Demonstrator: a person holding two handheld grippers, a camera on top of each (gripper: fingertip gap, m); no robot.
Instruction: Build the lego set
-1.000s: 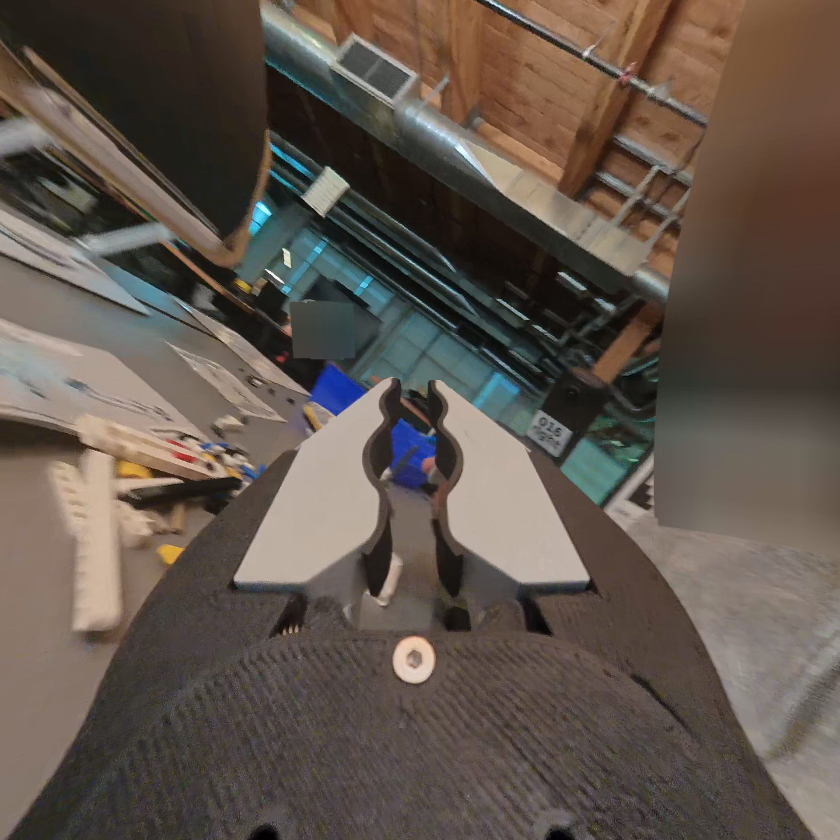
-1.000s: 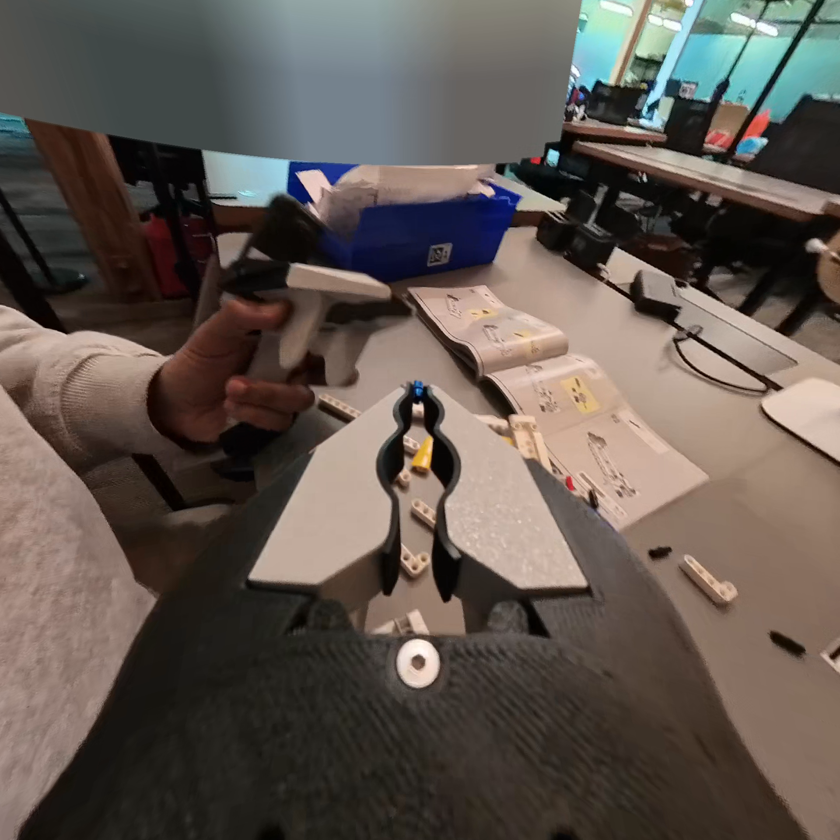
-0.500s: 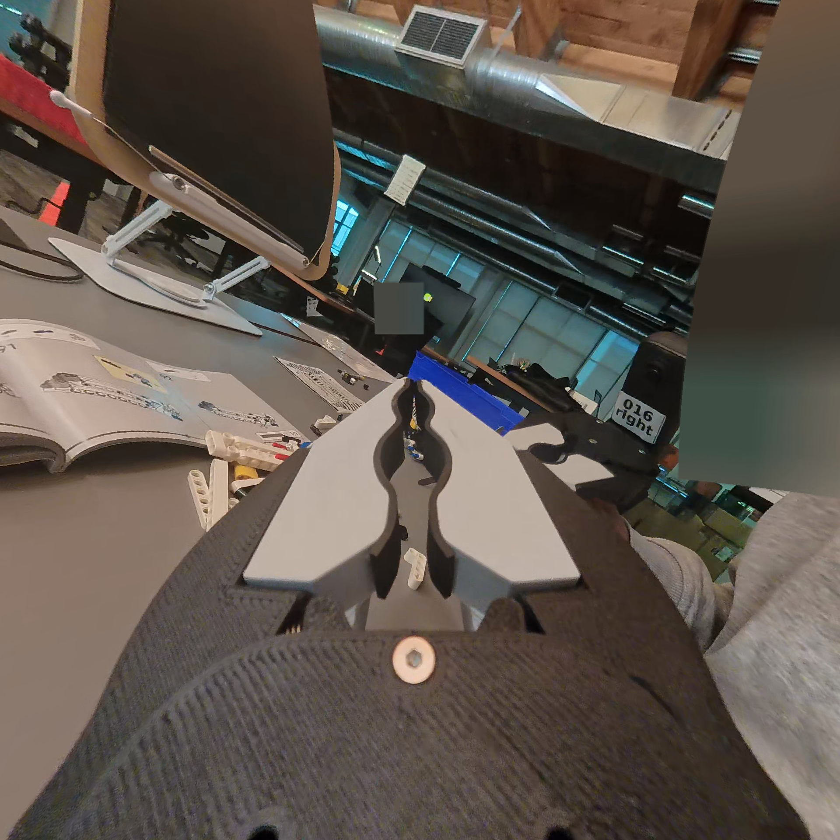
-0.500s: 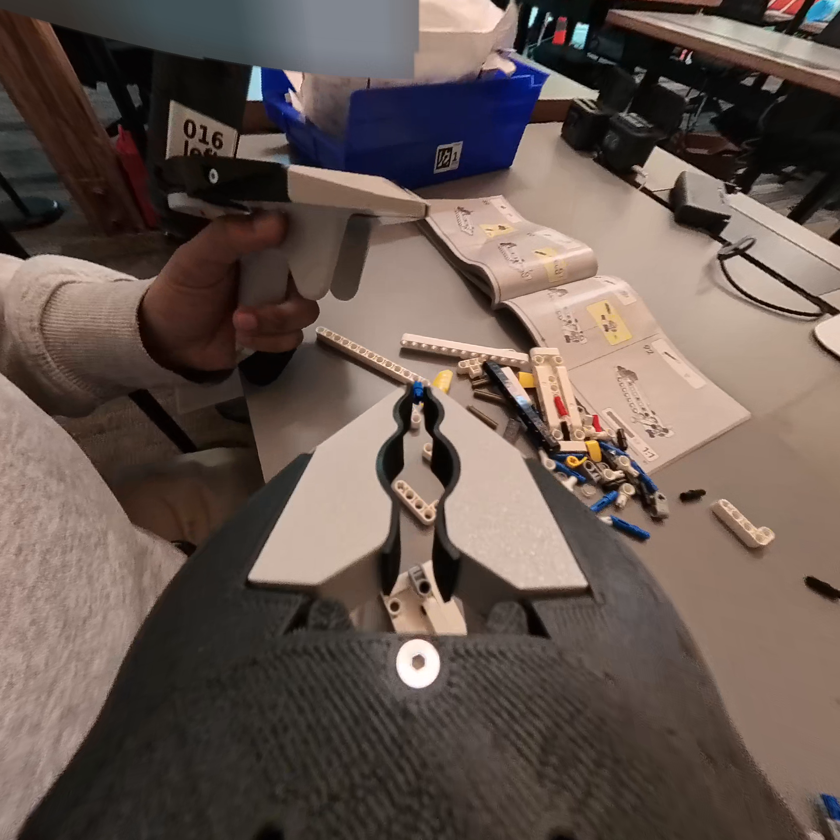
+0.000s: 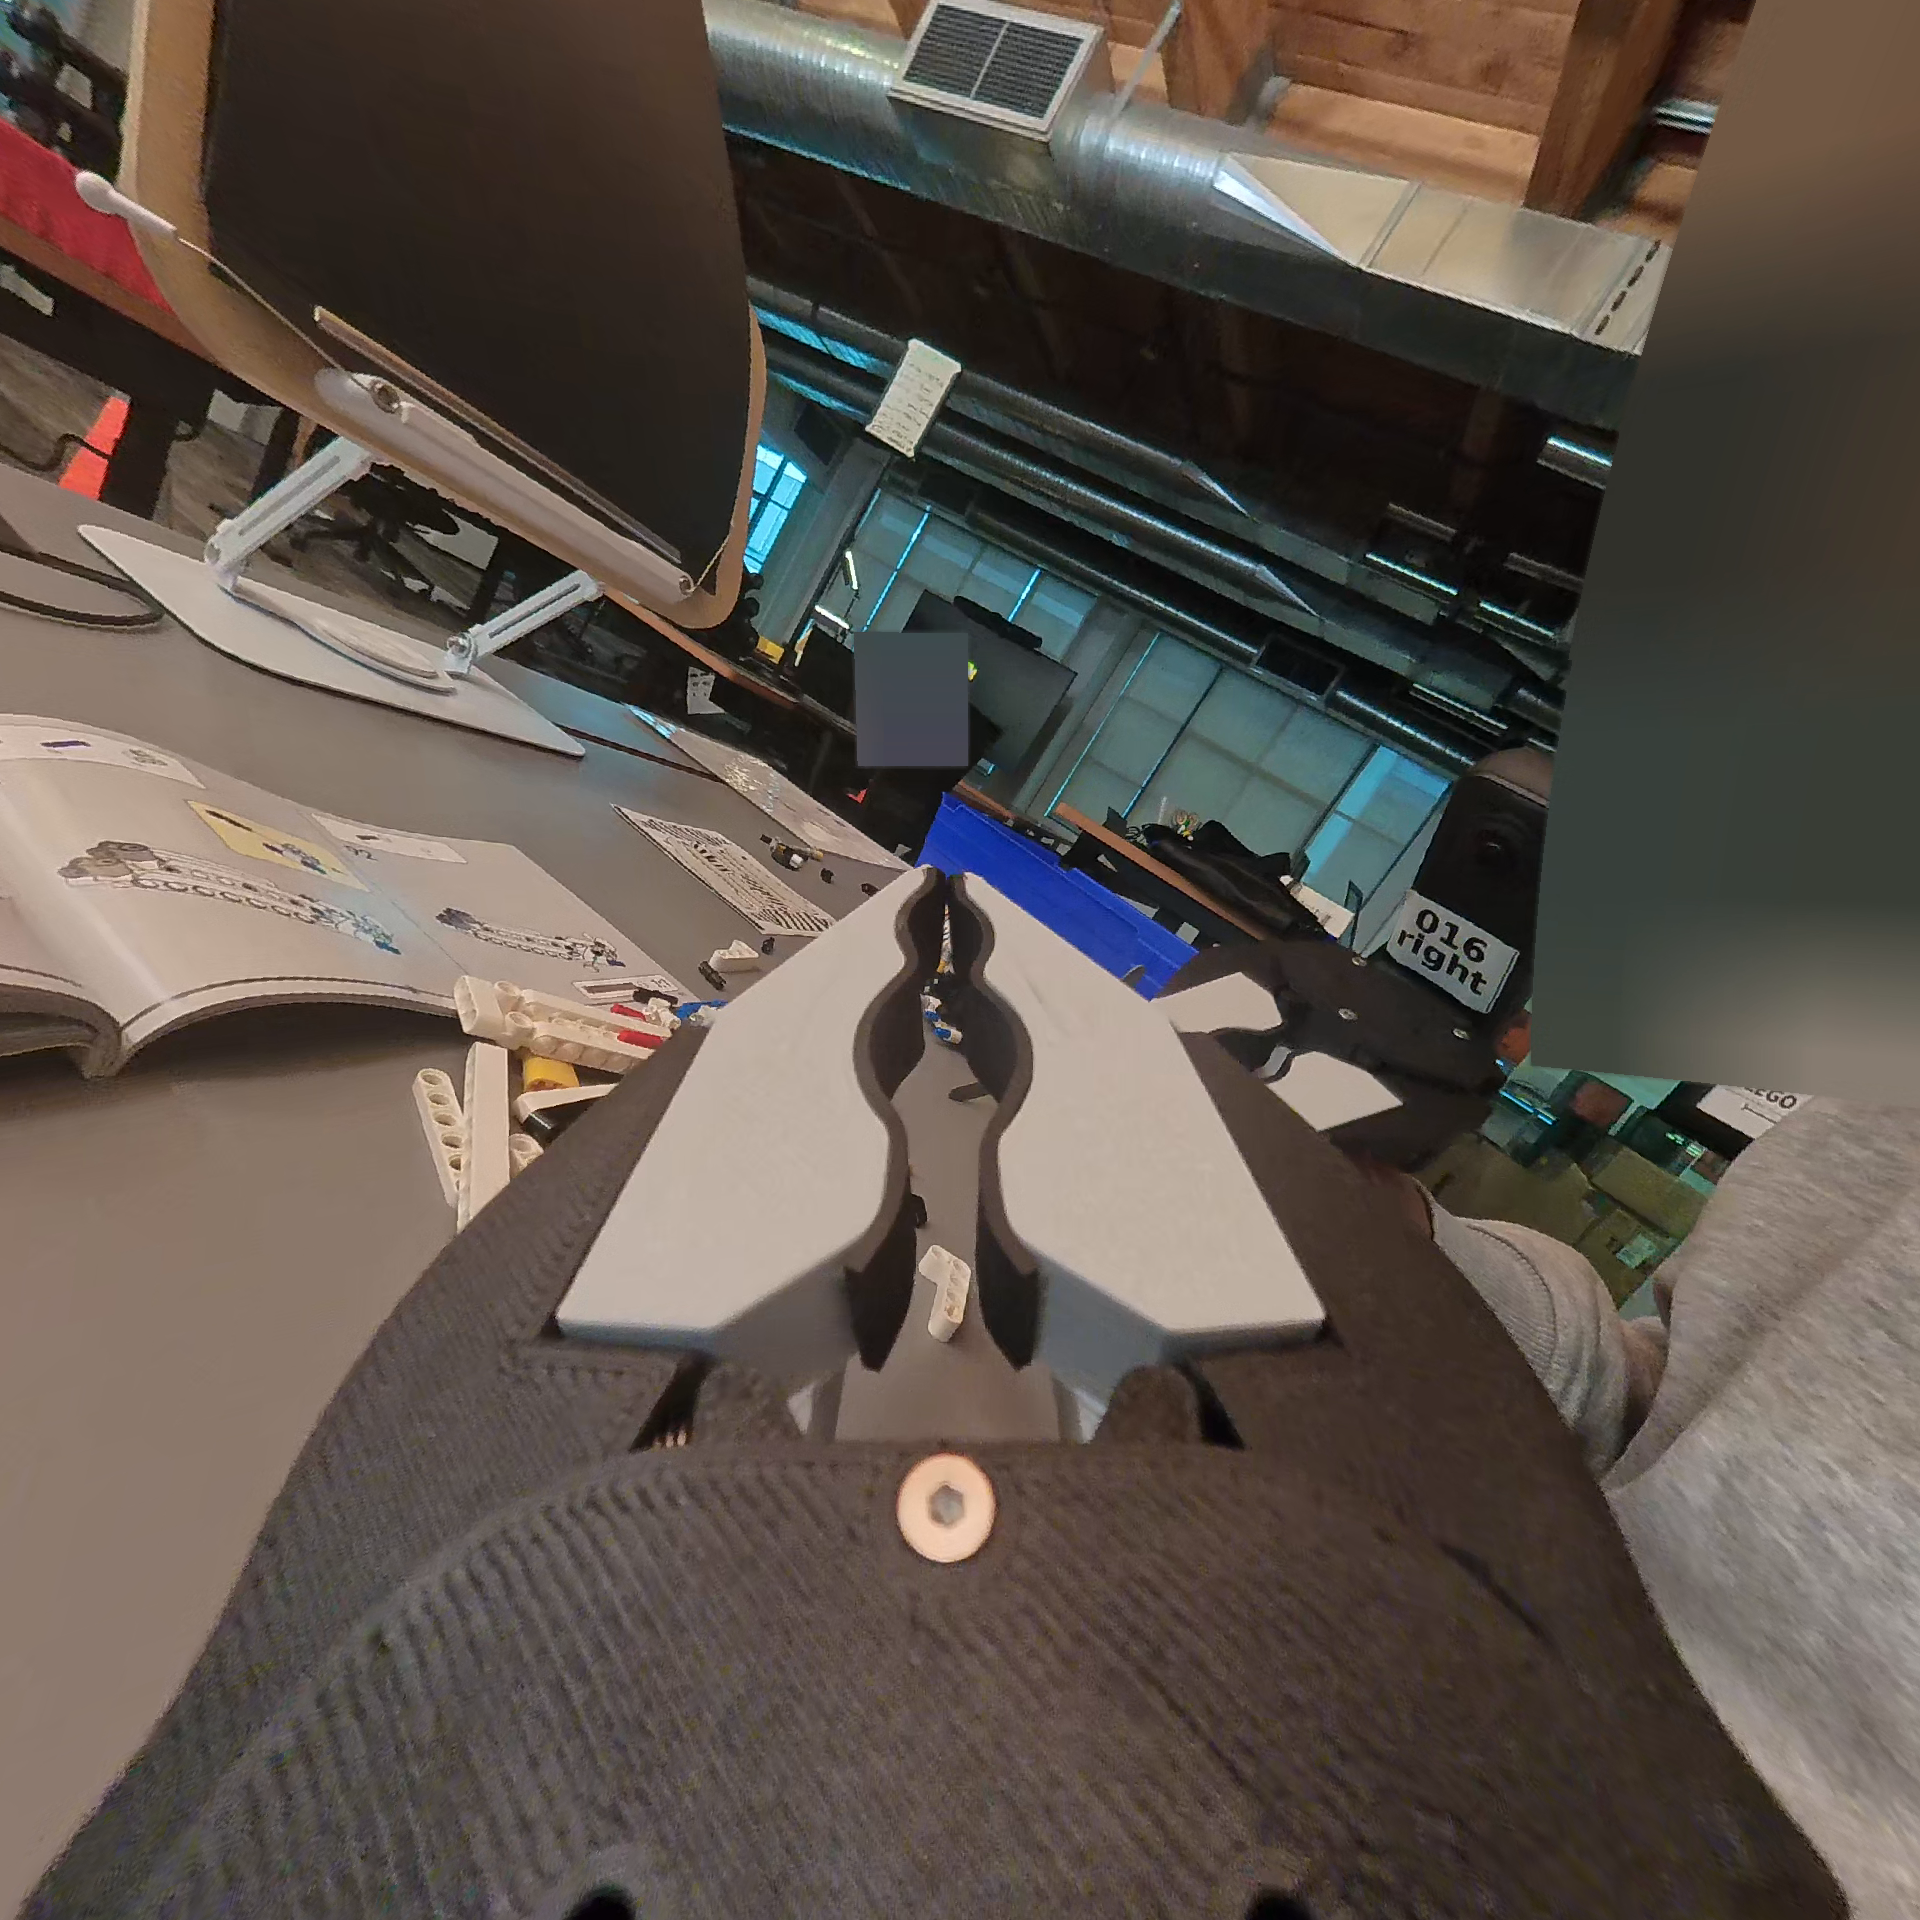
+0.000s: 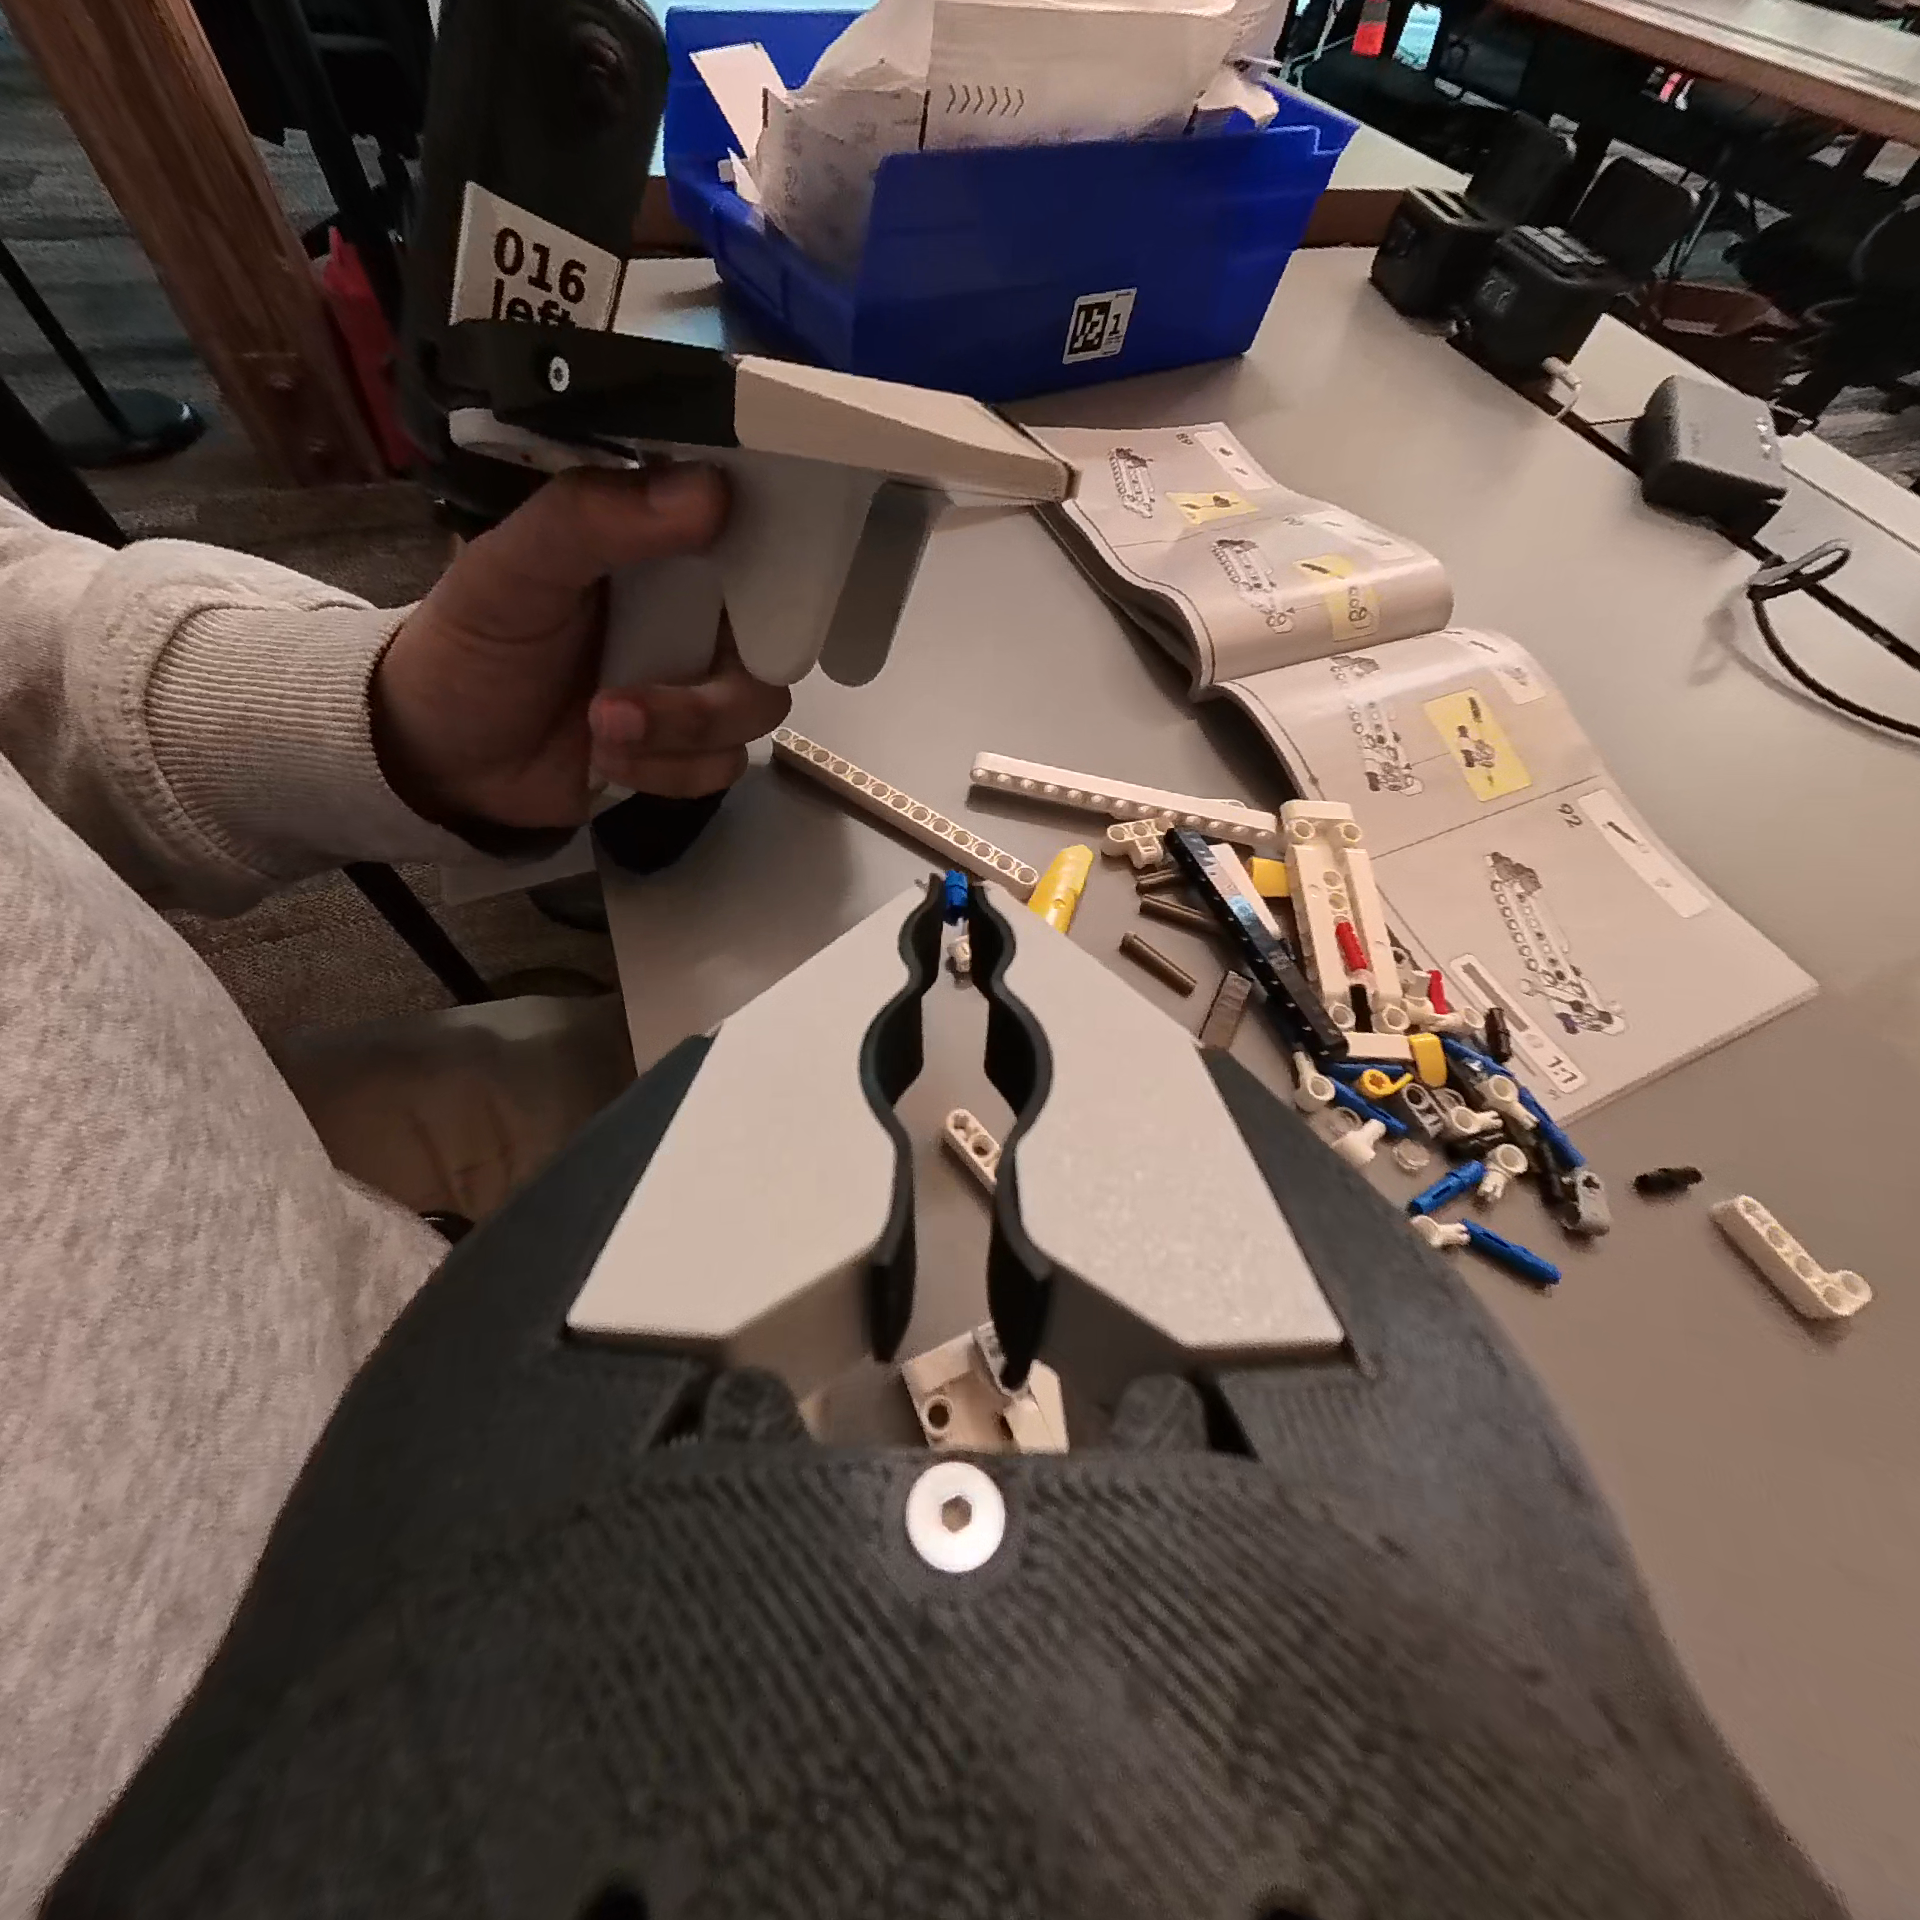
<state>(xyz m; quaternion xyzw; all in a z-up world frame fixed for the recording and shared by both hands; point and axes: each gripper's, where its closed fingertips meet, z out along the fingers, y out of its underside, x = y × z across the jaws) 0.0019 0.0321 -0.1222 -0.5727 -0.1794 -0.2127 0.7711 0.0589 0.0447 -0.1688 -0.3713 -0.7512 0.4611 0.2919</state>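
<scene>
1. Pinching a small blue pin [image 6: 954, 891], the right gripper [image 6: 954, 914] hovers above the tabletop [image 6: 1714, 1455]; the left gripper [image 5: 943, 883] is clenched, seemingly empty.
2. Lego pieces [image 6: 1351, 997] lie mostly loose beside the manual [image 6: 1507, 831] — most building seems left.

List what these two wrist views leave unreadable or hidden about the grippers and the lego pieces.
- Right wrist view: the right gripper pinches a small blue piece; its shape is too small to tell.
- Right wrist view: a white assembly sits behind the fingers, mostly hidden by the gripper body.
- Left wrist view: the left gripper tips meet; anything between them is too small to see.
- Left wrist view: the loose parts pile is largely hidden by the fingers.
</scene>
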